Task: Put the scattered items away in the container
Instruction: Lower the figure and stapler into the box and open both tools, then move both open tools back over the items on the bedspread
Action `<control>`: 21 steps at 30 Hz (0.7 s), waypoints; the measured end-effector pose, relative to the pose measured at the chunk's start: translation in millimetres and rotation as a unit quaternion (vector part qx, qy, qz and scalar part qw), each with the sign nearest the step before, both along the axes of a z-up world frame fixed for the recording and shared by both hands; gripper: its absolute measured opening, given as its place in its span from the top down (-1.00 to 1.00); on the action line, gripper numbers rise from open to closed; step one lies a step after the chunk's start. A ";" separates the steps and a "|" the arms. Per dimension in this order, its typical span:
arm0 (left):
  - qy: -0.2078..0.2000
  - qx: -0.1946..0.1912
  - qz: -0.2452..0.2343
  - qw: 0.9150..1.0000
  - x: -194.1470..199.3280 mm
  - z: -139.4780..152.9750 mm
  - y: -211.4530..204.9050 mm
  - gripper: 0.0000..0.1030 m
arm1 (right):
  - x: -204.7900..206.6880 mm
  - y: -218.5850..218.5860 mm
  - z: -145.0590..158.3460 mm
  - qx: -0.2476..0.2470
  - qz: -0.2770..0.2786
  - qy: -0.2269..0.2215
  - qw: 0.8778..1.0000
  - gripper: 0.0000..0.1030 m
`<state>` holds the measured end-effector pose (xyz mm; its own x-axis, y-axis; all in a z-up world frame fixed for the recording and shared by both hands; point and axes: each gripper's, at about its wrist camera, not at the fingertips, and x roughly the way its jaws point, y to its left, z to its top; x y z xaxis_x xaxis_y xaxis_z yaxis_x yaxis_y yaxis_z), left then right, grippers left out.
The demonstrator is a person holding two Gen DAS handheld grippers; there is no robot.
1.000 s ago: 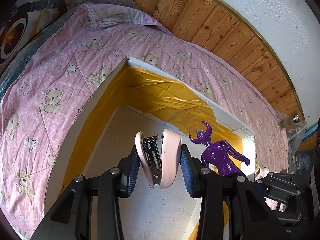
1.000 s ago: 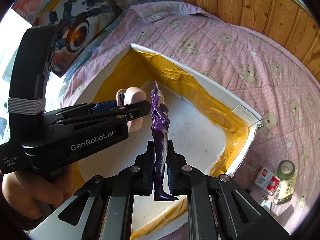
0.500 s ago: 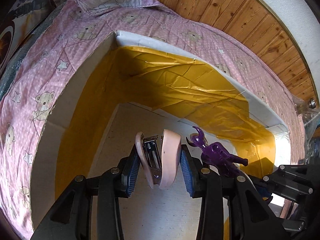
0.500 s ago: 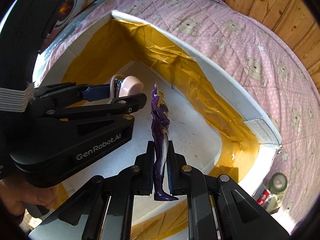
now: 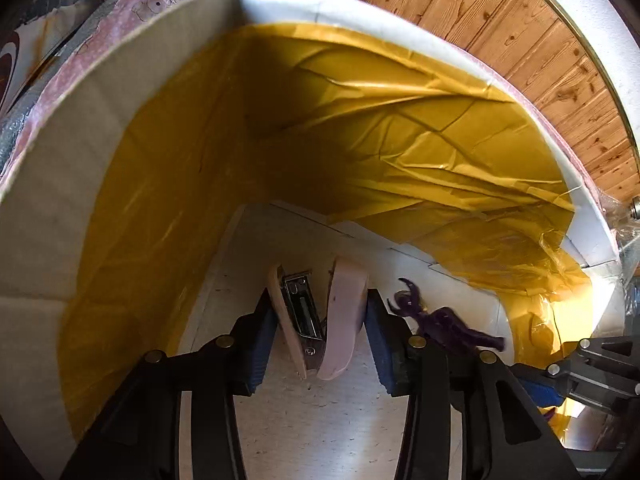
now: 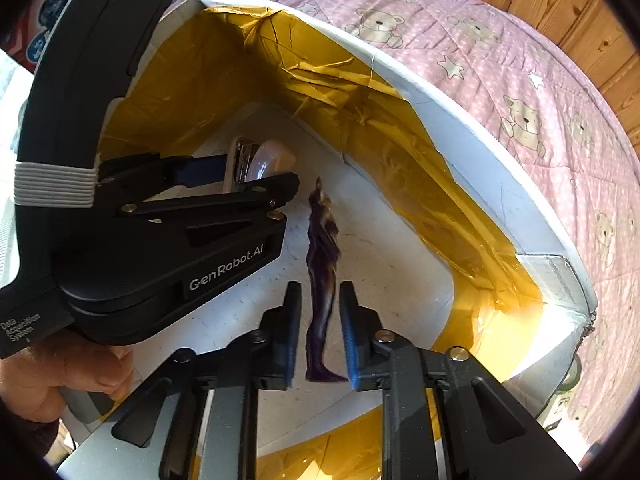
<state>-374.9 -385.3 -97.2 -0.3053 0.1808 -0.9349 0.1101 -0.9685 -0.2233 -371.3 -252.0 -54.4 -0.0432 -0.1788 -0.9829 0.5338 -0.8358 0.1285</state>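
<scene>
**A:** Where are you at?

**B:** My left gripper (image 5: pixel 320 332) is clamped on the pink stapler (image 5: pixel 320 320), pads squeezing both sides, and it's down inside the box (image 5: pixel 60 184), low over the white floor near the middle. My right gripper (image 6: pixel 320 336) has its jaws spread, with a visible gap on each side of the purple figure (image 6: pixel 322 264), so I'd say the figure is loose, over the floor toward the right wall. From the left wrist it looks blurred, maybe dropping. The two grippers sit just beside each other in there.

**A:** So just let go?

**B:** Pretty much, but I'd ease the stapler lower first so it doesn't bounce, open slowly, and keep it off the figure. Then lift both straight up so neither snags the crinkly gold lining (image 5: pixel 360 120) on the walls. There's more stuff outside on the pink bear quilt (image 6: pixel 520 60), by the box's right corner, too blurry to name.
</scene>
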 end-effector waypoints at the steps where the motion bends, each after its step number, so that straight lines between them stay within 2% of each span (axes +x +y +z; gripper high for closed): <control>1: 0.001 0.001 0.000 1.000 1.2 0.3 0.0 0.12 | 2.0 0.5 1.5 0.001 0.003 0.000 1.000 0.29; 7: 0.015 0.007 0.010 1.000 21.7 24.8 -7.1 0.10 | 21.3 15.5 39.0 -0.023 -0.004 0.036 0.999 0.27; 10: 0.027 0.013 0.010 1.000 42.6 48.4 -12.0 0.10 | 43.7 30.8 72.5 -0.057 -0.005 0.066 0.996 0.28; 12: 0.038 0.000 0.006 0.999 60.9 67.9 -12.5 0.10 | 64.9 45.2 93.6 -0.089 -0.008 0.085 0.992 0.28; 15: 0.061 -0.034 -0.003 0.998 95.3 100.3 -4.5 0.08 | 101.2 67.7 115.4 -0.139 -0.016 0.119 0.983 0.26; 17: 0.079 -0.038 -0.010 0.996 123.0 121.3 6.9 -0.08 | 138.2 70.0 125.1 -0.169 -0.021 0.149 0.974 0.23; 21: 0.120 -0.071 -0.032 0.990 178.6 152.4 40.2 -0.25 | 209.4 86.9 145.1 -0.234 -0.054 0.208 0.948 0.13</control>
